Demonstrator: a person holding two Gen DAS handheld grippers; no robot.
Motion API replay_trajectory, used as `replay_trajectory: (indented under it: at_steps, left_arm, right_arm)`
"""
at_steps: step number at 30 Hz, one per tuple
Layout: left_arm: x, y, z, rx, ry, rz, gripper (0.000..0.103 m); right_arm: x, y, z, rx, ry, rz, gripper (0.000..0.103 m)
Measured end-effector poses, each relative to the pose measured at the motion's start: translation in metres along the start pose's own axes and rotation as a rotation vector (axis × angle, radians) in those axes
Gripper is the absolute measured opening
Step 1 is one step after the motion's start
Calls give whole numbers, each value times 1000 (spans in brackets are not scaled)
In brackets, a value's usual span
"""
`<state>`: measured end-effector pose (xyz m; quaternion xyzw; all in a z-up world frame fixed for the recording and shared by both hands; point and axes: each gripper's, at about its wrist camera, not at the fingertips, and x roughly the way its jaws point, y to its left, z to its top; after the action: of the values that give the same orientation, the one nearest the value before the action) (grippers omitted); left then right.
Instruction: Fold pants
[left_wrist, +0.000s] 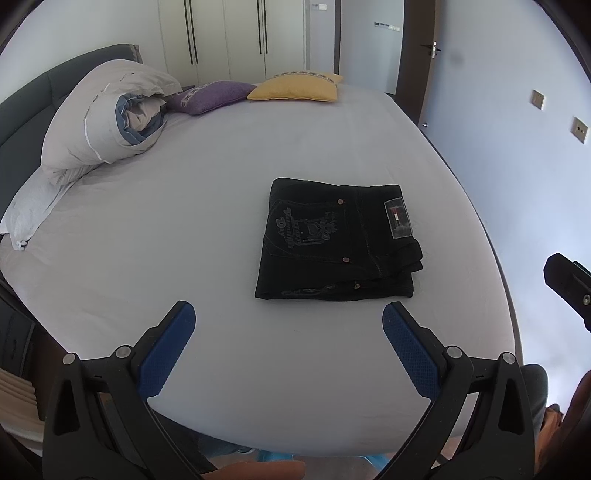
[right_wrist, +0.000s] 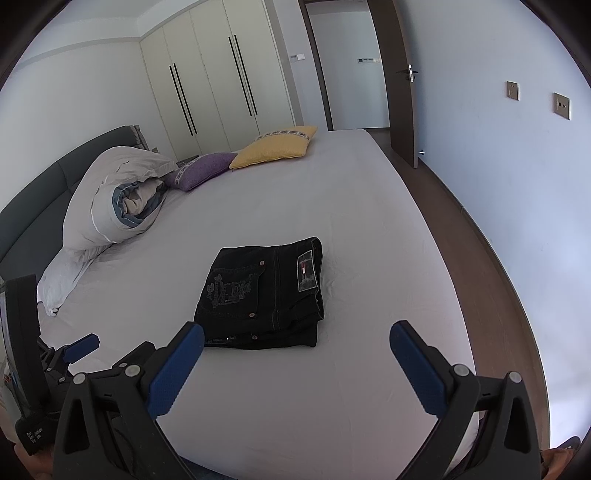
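Blue-padded fingers (left_wrist: 170, 350) of your left tongs (left_wrist: 288, 321) stand wide apart and grip nothing, held level above the near edge of the bed (left_wrist: 184, 229). Your right tongs (right_wrist: 297, 339) are likewise spread and unloaded, aimed along the mattress. One pair of black pants (left_wrist: 338, 242) lies folded into a compact stack just beyond both sets of tips, patch label upward. At the far end, count one rolled duvet (right_wrist: 118, 199), one purple cushion (right_wrist: 201, 170) and one yellow cushion (right_wrist: 275, 147).

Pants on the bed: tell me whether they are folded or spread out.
Folded. The pants lie as a compact stacked rectangle, layered edges showing, on the bed.
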<state>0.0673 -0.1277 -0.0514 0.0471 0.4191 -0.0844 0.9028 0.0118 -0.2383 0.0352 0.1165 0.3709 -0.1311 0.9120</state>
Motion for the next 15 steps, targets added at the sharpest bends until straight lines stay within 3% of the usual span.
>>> replay_trajectory:
  at_steps: [15]
  left_arm:
    - [5,6,-2,-9,13,-19,103]
  right_arm:
    - [5,0,-3,-8,19,7,103]
